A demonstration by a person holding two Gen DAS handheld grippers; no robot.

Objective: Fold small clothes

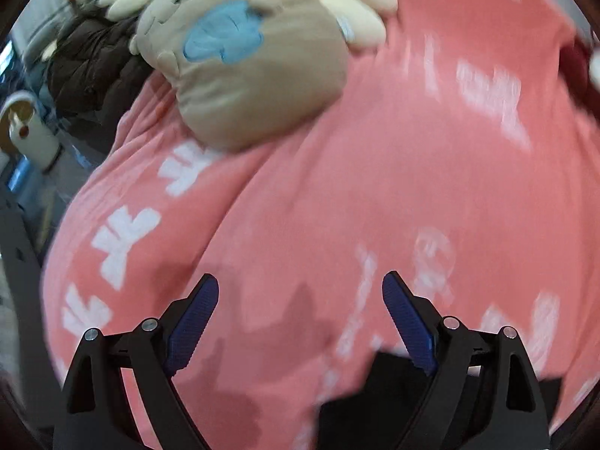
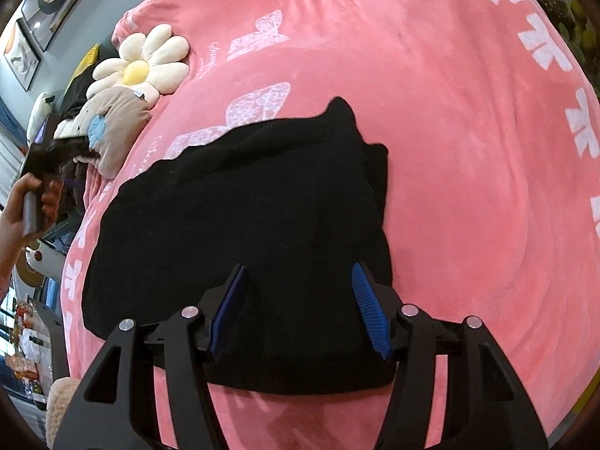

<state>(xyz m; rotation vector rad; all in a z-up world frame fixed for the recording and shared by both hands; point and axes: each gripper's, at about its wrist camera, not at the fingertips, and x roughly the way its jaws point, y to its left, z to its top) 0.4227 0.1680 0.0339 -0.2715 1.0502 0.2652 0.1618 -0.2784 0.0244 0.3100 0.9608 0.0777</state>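
A black garment (image 2: 240,202) lies folded into a rough rectangle on a pink blanket (image 2: 450,131) with white prints. My right gripper (image 2: 300,268) hovers over the garment's near edge, open, with nothing between its blue pads (image 2: 369,307). In the left wrist view, my left gripper (image 1: 300,281) is open over bare pink blanket (image 1: 337,187), and only a corner of the black garment (image 1: 375,393) shows low between its fingers. The right wrist view shows the left gripper (image 2: 56,153) at the far left, off the garment, held by a hand (image 2: 22,202).
A beige plush pillow (image 1: 255,67) with a blue patch and a daisy plush (image 2: 142,63) lie at the blanket's far-left edge. A dark jacket (image 1: 93,63) sits behind them. The blanket's left edge drops off to the floor and room clutter.
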